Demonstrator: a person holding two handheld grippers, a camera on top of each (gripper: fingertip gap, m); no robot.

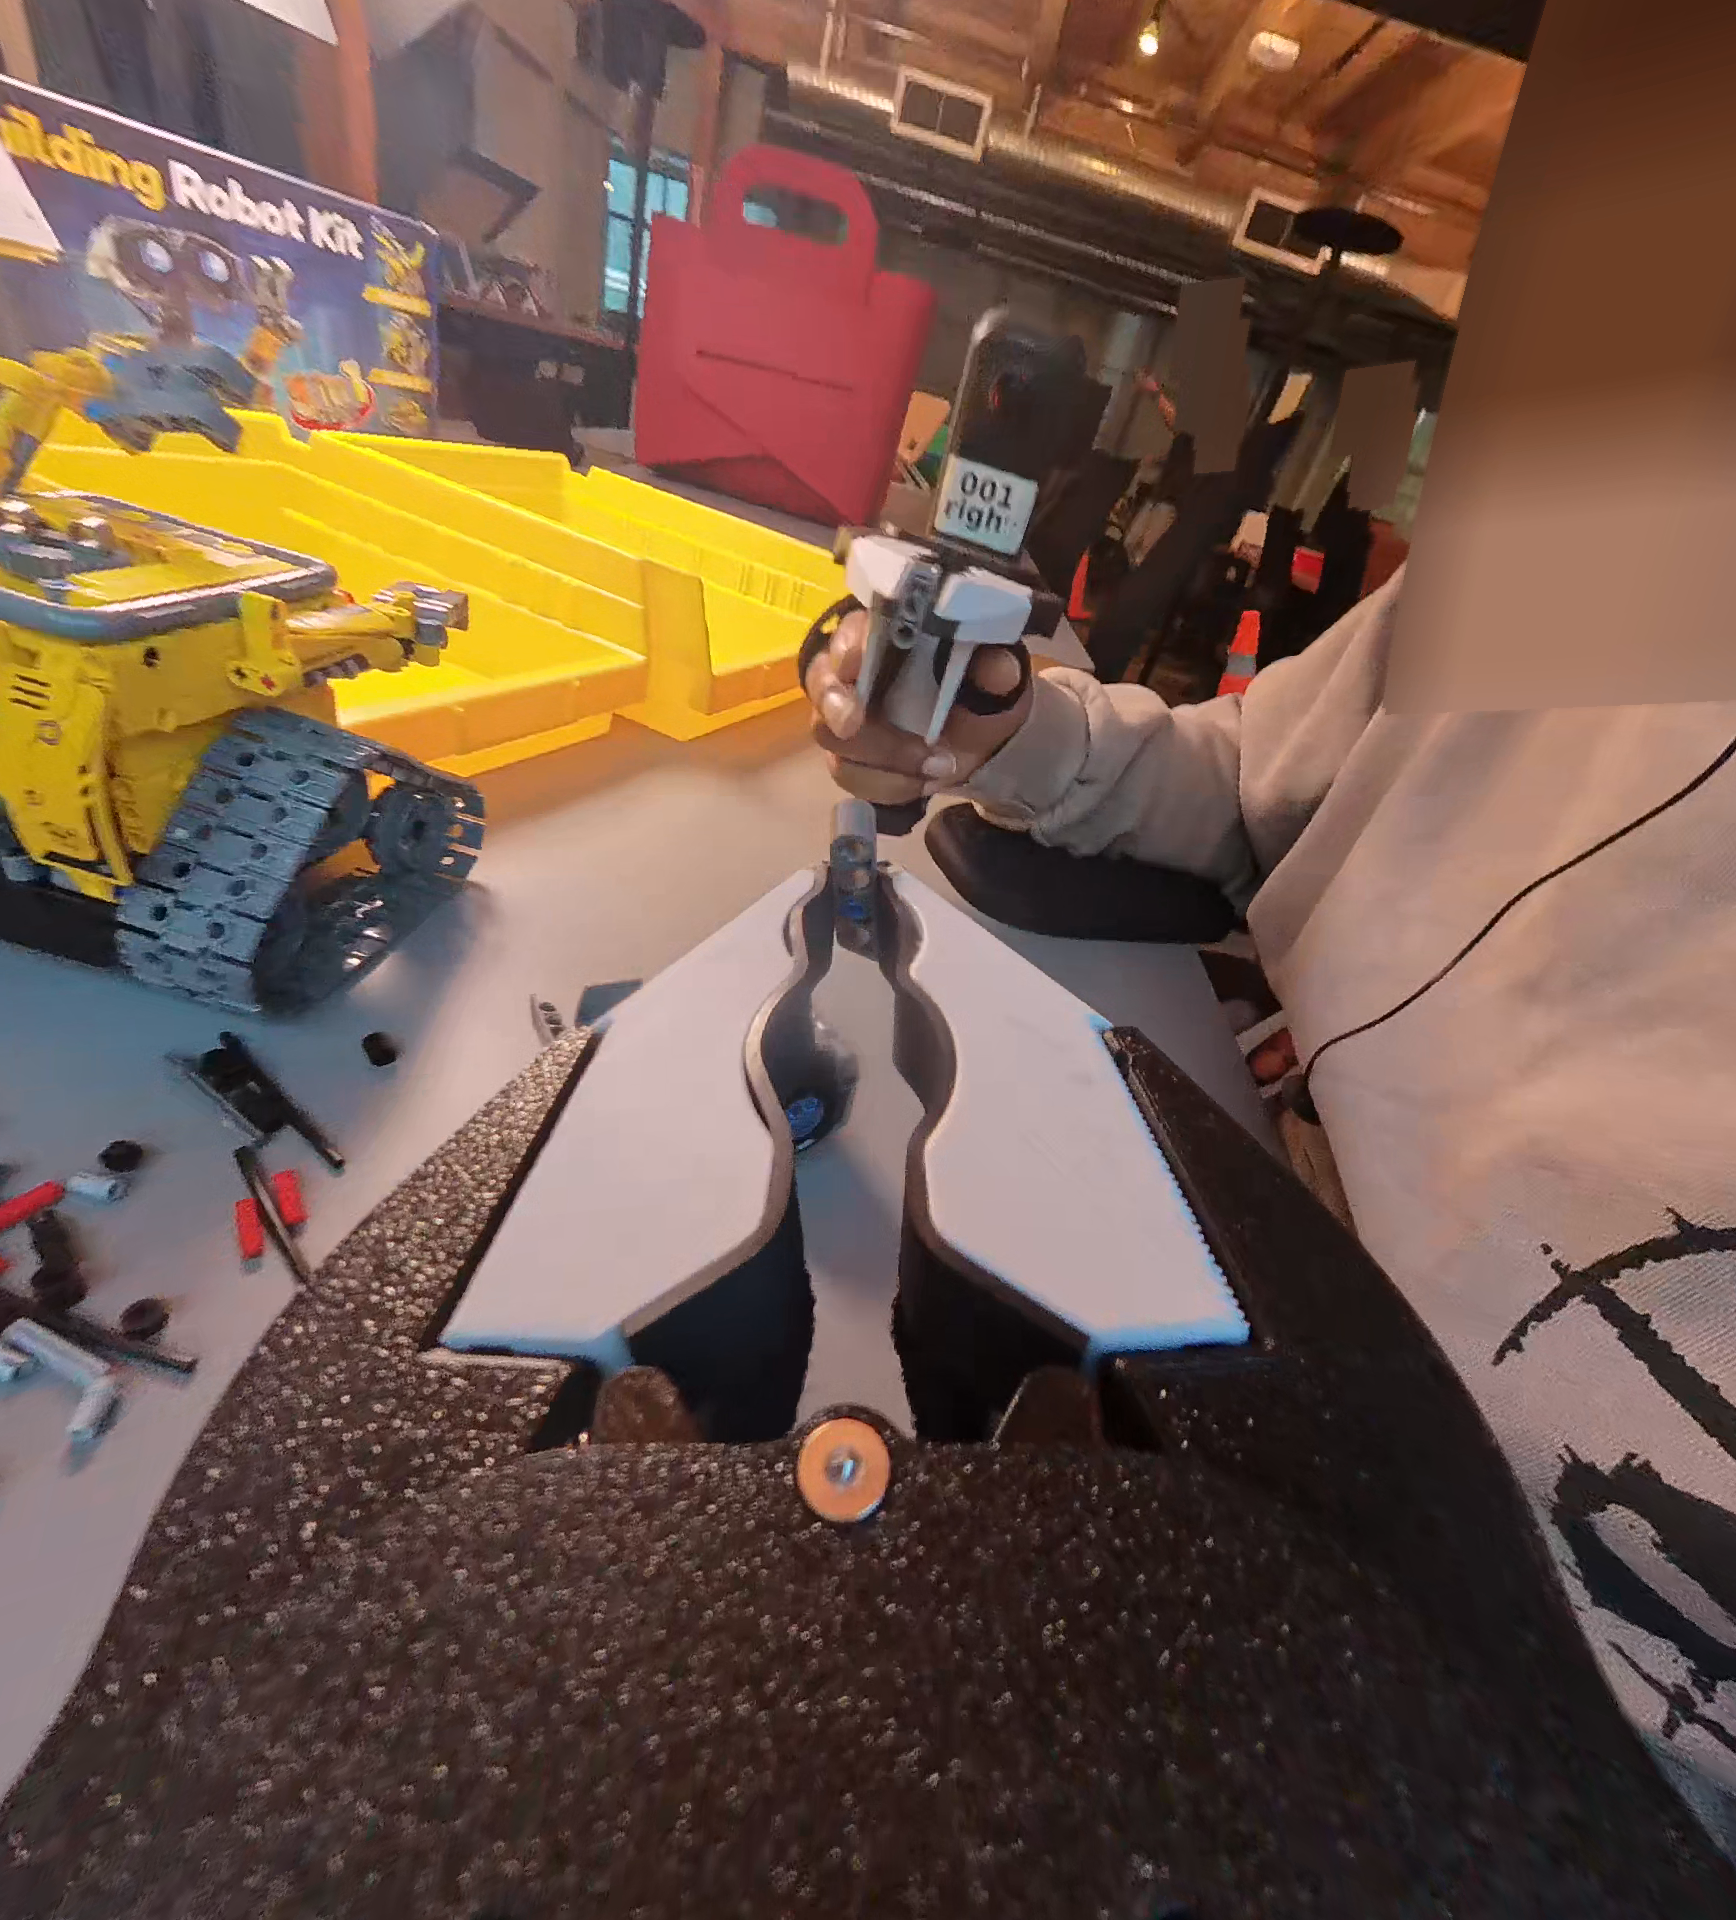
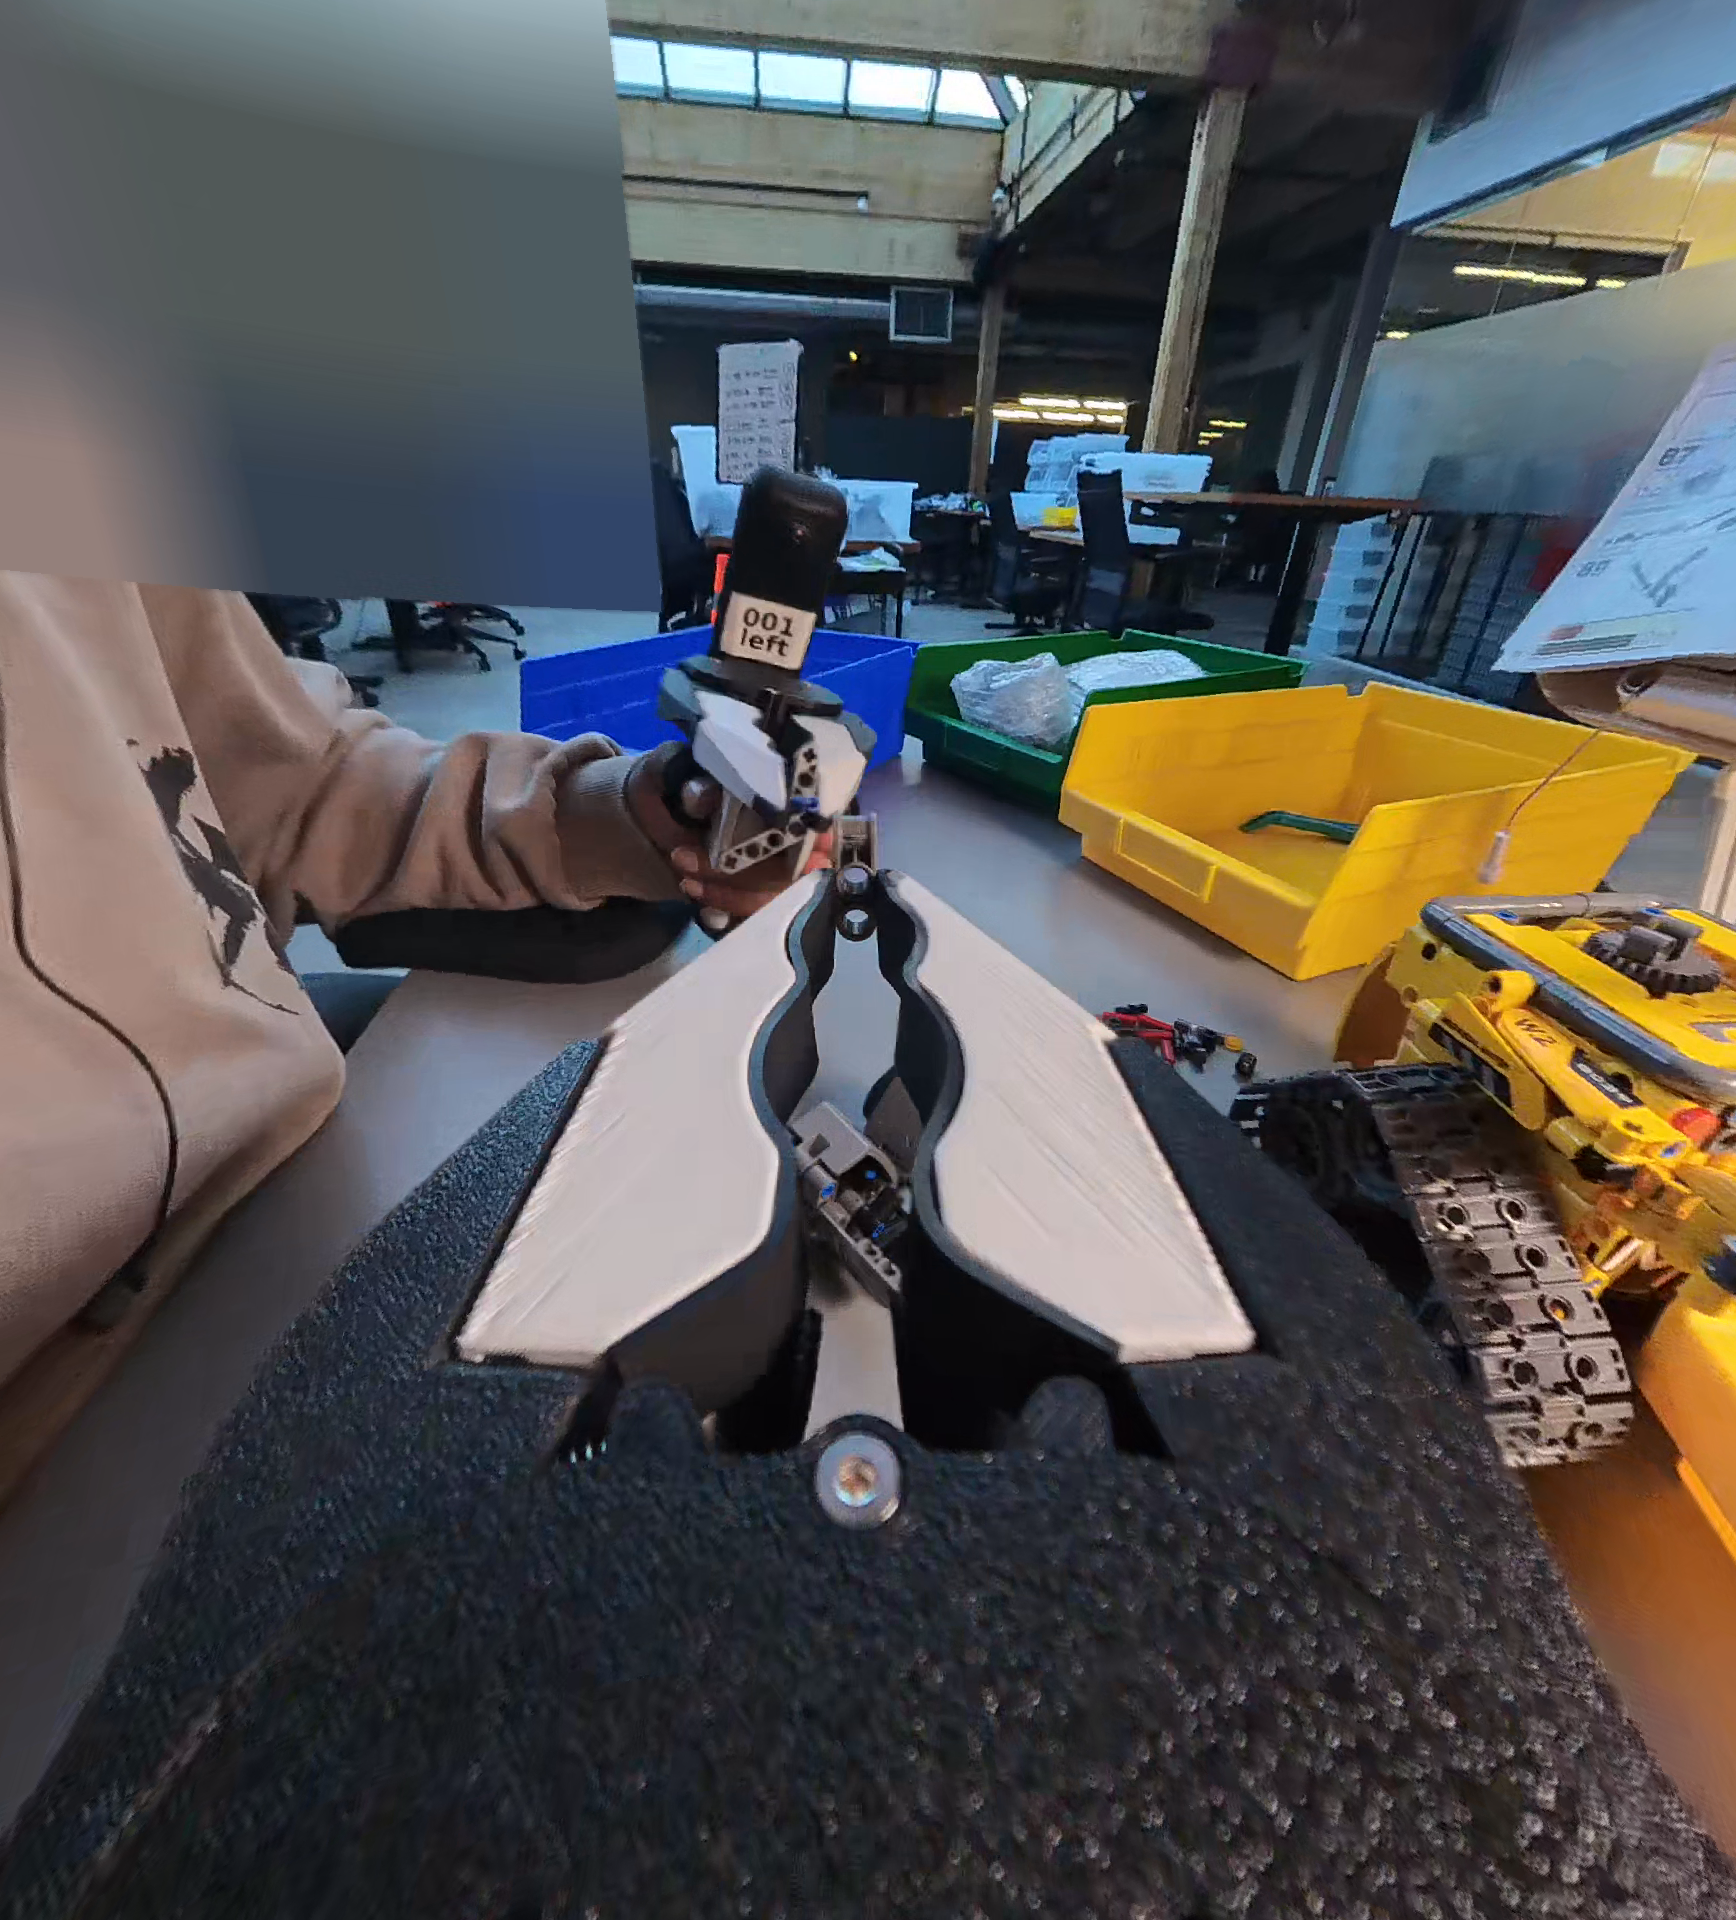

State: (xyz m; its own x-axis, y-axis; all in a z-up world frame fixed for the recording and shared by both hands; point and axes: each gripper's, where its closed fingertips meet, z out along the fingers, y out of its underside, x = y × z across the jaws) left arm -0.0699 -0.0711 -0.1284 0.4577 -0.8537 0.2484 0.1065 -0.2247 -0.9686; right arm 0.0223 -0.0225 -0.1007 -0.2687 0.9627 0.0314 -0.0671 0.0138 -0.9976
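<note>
My left gripper [image 1: 853, 885] is shut on a small grey beam piece with blue pins [image 1: 853, 868], held above the grey table [image 1: 573, 894]. My right gripper [image 2: 853, 902] is shut on a grey holed beam [image 2: 853, 883] at its fingertips. The two grippers face each other at close range with their pieces a short way apart. The right gripper shows in the left wrist view [image 1: 903, 717] and the left gripper in the right wrist view [image 2: 770, 831]. A grey assembly [image 2: 848, 1195] shows low between the right fingers; I cannot tell whether it is held.
A yellow tracked robot model [image 1: 116, 707] [image 2: 1591, 1091] stands on the table. Loose red, black and grey parts [image 1: 12, 1268] [image 2: 1170, 1034] lie near it. Behind are a yellow bin [image 2: 1363, 821], a green bin [image 2: 999, 748], a blue bin [image 2: 615, 686], a red bag [image 1: 781, 343] and the kit box [image 1: 220, 270]. Spacing between my two grippers at the tips: around 12 centimetres.
</note>
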